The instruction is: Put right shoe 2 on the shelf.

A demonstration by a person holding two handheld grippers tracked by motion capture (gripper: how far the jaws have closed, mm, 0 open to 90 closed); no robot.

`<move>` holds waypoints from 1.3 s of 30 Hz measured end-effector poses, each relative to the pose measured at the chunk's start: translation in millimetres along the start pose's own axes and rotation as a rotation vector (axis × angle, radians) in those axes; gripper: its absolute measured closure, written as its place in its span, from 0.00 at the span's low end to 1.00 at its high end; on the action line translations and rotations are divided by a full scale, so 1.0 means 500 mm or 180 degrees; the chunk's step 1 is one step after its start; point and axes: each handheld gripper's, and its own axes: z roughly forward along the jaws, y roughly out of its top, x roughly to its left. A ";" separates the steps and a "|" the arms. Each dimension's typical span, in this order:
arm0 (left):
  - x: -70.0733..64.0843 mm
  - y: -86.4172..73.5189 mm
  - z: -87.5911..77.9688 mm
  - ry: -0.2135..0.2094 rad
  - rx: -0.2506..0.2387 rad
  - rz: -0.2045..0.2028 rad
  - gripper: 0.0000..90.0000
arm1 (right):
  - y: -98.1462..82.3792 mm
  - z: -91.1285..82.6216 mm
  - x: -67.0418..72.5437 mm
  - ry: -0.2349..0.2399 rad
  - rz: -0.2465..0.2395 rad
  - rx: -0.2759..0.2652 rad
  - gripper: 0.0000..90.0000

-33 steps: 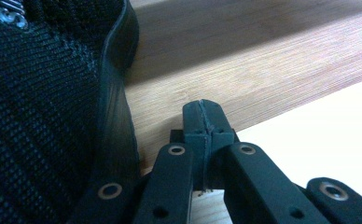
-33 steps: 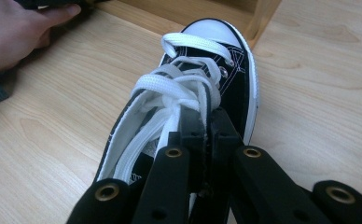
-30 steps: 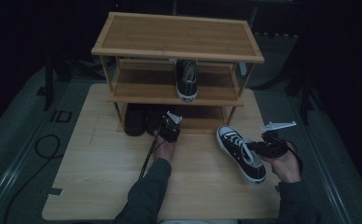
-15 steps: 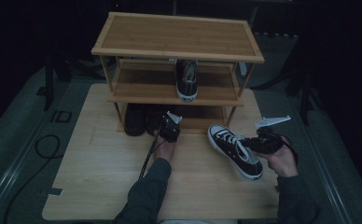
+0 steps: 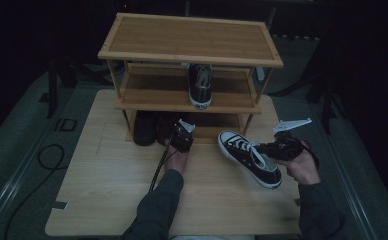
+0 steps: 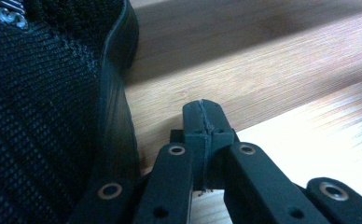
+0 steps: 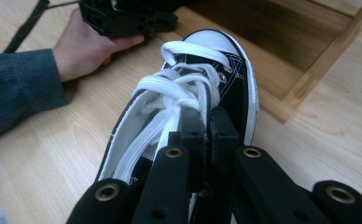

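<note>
Gripping a sneaker before the rack

High view: the right claw (image 5: 274,148) clamps a black-and-white sneaker (image 5: 249,158) by its collar, near the bench's (image 5: 107,190) right edge, toe aimed at the rack's (image 5: 189,42) bottom shelf. The left claw (image 5: 182,137) sits at that shelf's front edge, just beside a dark shoe (image 5: 144,127). Another shoe (image 5: 200,85) stands on the middle shelf.

Left gripper view: the left claw (image 6: 202,119) is closed on nothing, its tips over the shelf board, the dark shoe (image 6: 44,107) just left of it.

Right gripper view: the right claw (image 7: 206,123) pinches the sneaker's (image 7: 193,88) right collar wall beside the laces, toe pointing away toward the rack (image 7: 328,60).
</note>
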 end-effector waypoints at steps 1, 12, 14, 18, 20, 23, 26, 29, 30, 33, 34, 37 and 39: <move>0.000 0.000 0.000 0.0001 -0.0001 0.0001 1.00 | 0.002 -0.001 0.000 0.0011 -0.0008 -0.0006 0.97; -0.001 0.000 0.000 0.0004 -0.0001 0.0003 1.00 | 0.027 -0.022 0.005 0.0185 -0.0108 -0.0115 0.97; -0.001 0.000 0.000 0.0006 -0.0001 0.0007 1.00 | 0.032 -0.025 0.007 0.0196 -0.0121 -0.0113 0.97; -0.001 0.000 0.000 0.0008 0.0000 0.0008 1.00 | 0.042 -0.031 0.010 0.0214 -0.0180 -0.0113 0.97; -0.001 0.000 0.000 0.0009 0.0001 0.0010 1.00 | 0.048 -0.035 0.012 0.0215 -0.0197 -0.0122 0.97; -0.001 0.000 0.000 0.0008 -0.0001 0.0009 1.00 | 0.055 -0.041 0.012 0.0227 -0.0208 -0.0129 0.97; -0.001 0.000 0.000 0.0009 0.0000 0.0008 1.00 | 0.062 -0.045 0.014 0.0236 -0.0228 -0.0140 0.97; -0.001 0.000 0.000 0.0010 0.0000 0.0011 1.00 | 0.067 -0.049 0.016 0.0258 -0.0244 -0.0145 0.97; -0.001 0.000 0.000 0.0009 0.0000 0.0009 1.00 | 0.068 -0.050 0.016 0.0261 -0.0253 -0.0146 0.97; -0.001 0.000 0.000 0.0009 -0.0001 0.0008 1.00 | 0.073 -0.053 0.017 0.0287 -0.0270 -0.0159 0.97; -0.001 0.000 0.000 0.0009 -0.0007 0.0002 1.00 | 0.075 -0.055 0.016 0.0292 -0.0280 -0.0171 0.97; -0.001 0.000 0.000 0.0011 -0.0006 0.0002 1.00 | 0.081 -0.062 0.017 0.0316 -0.0286 -0.0206 0.97; -0.001 0.000 0.000 0.0011 -0.0005 0.0003 1.00 | 0.084 -0.066 0.018 0.0320 -0.0291 -0.0225 0.97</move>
